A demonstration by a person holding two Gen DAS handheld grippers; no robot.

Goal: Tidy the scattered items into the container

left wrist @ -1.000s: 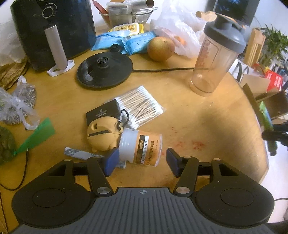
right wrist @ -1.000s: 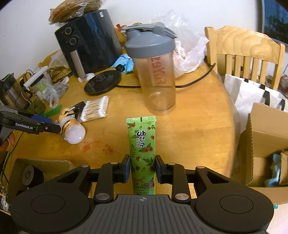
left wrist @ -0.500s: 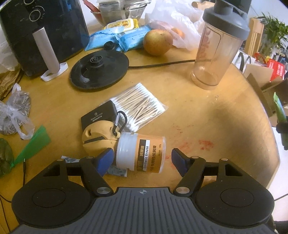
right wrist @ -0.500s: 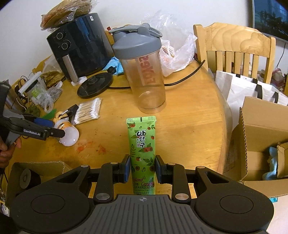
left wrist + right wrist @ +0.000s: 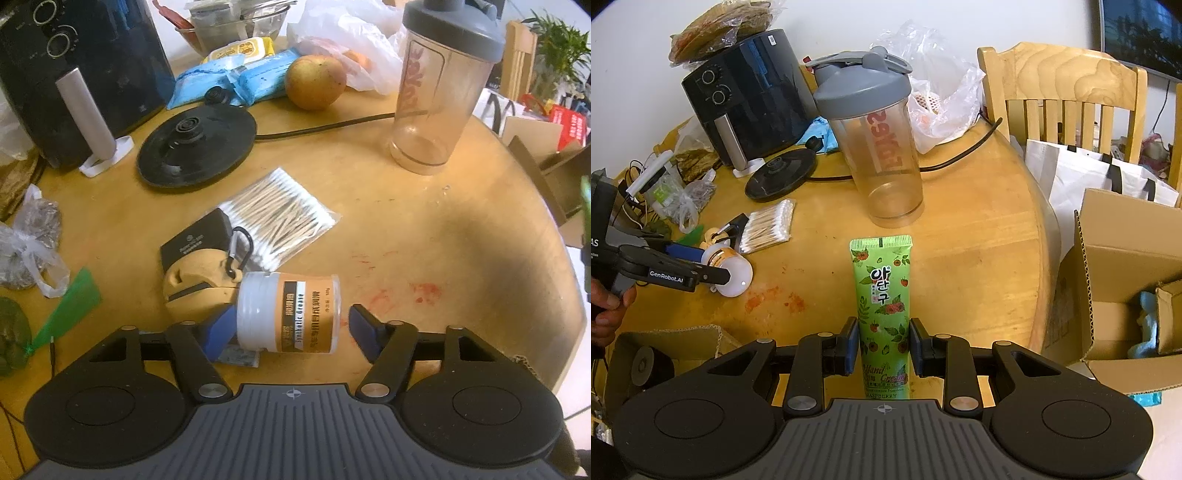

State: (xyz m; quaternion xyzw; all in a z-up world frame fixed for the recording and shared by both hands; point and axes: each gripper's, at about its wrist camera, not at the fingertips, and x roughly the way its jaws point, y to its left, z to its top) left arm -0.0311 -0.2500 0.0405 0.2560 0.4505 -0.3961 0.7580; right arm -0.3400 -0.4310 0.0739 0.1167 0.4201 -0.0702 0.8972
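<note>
The jar is seen lying on its side on the surface, long axis running across from one closing left fingers' pad to the other, neither pad yet pressing, while the tube is clamped between the right fingers.

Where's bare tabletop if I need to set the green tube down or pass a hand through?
Free: the wood between the shaker bottle, the cotton swabs and the table's right edge, red smears aside. Crowded: the left side, around the grease jar, tan case, kettle base and bags, and the back by the air fryer.
</note>
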